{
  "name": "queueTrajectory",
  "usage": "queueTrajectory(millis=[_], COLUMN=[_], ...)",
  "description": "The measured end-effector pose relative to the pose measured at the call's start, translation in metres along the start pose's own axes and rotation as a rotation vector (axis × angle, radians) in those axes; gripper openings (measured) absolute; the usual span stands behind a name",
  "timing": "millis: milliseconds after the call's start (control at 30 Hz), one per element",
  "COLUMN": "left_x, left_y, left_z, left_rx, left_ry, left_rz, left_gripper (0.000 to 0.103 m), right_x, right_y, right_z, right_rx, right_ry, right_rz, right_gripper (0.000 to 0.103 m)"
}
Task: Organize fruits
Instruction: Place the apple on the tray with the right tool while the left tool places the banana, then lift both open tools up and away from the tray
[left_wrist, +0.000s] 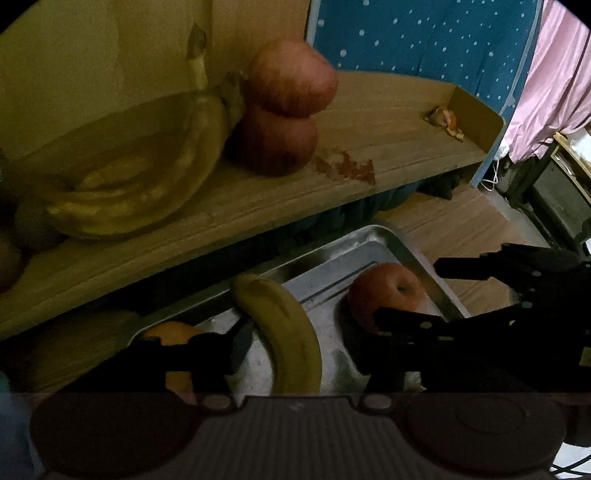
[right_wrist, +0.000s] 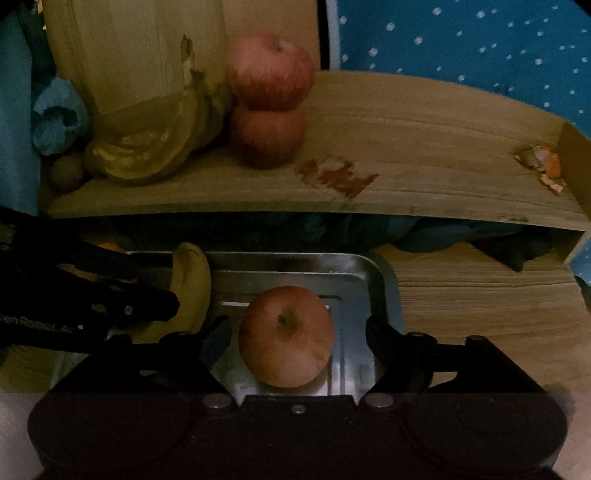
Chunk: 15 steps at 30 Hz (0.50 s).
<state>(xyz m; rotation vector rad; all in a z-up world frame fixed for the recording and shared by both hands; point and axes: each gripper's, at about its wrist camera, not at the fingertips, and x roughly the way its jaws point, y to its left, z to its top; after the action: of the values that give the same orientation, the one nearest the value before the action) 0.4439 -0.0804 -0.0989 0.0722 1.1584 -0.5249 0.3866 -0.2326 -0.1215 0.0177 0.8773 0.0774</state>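
A steel tray (left_wrist: 373, 236) (right_wrist: 295, 264) on the wooden floor holds a yellow banana (left_wrist: 288, 332) (right_wrist: 192, 284), a red apple (left_wrist: 388, 291) (right_wrist: 286, 336) and an orange (left_wrist: 173, 332). My left gripper (left_wrist: 295, 350) (right_wrist: 162, 284) is open, with the banana lying between its fingers. My right gripper (right_wrist: 297, 336) (left_wrist: 413, 291) is open, one finger on each side of the apple. On the wooden shelf (left_wrist: 369, 122) (right_wrist: 406, 147) above, two red apples (left_wrist: 288, 110) (right_wrist: 269, 99) are stacked beside a bunch of bananas (left_wrist: 147, 184) (right_wrist: 155, 147).
Orange peel scraps (left_wrist: 447, 122) (right_wrist: 543, 166) lie at the shelf's right end. A brown round fruit (right_wrist: 66, 171) sits left of the bananas. A dotted blue cloth (left_wrist: 424, 33) hangs behind, a pink curtain (left_wrist: 554, 74) at right. Wood floor (right_wrist: 480, 302) extends right of the tray.
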Motion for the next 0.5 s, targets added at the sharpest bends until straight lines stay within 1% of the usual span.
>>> queueTrajectory(millis=[33, 100, 267, 400, 500], left_x=[-0.004, -0.014, -0.035, -0.050, -0.060], left_y=[-0.002, -0.005, -0.016, -0.026, -0.035], left_z=[-0.002, -0.005, -0.016, -0.028, -0.040], left_rx=[-0.002, -0.007, -0.027, -0.051, -0.071], left_ry=[-0.008, -0.023, -0.052, -0.061, -0.063], left_rz=[0.008, 0.020, 0.065, 0.096, 0.116], left_gripper=[0.070, 0.080, 0.093, 0.101, 0.102], right_x=[-0.006, -0.016, -0.046, -0.067, -0.083], right_y=[-0.001, -0.004, -0.013, -0.021, -0.027], right_z=[-0.002, -0.006, -0.019, -0.032, -0.044], right_rx=[0.003, 0.006, 0.024, 0.040, 0.041], right_ry=[-0.009, -0.023, -0.055, -0.060, -0.064], right_rz=[-0.001, -0.002, 0.004, 0.007, 0.010], right_gripper=[0.085, 0.089, 0.096, 0.099, 0.101])
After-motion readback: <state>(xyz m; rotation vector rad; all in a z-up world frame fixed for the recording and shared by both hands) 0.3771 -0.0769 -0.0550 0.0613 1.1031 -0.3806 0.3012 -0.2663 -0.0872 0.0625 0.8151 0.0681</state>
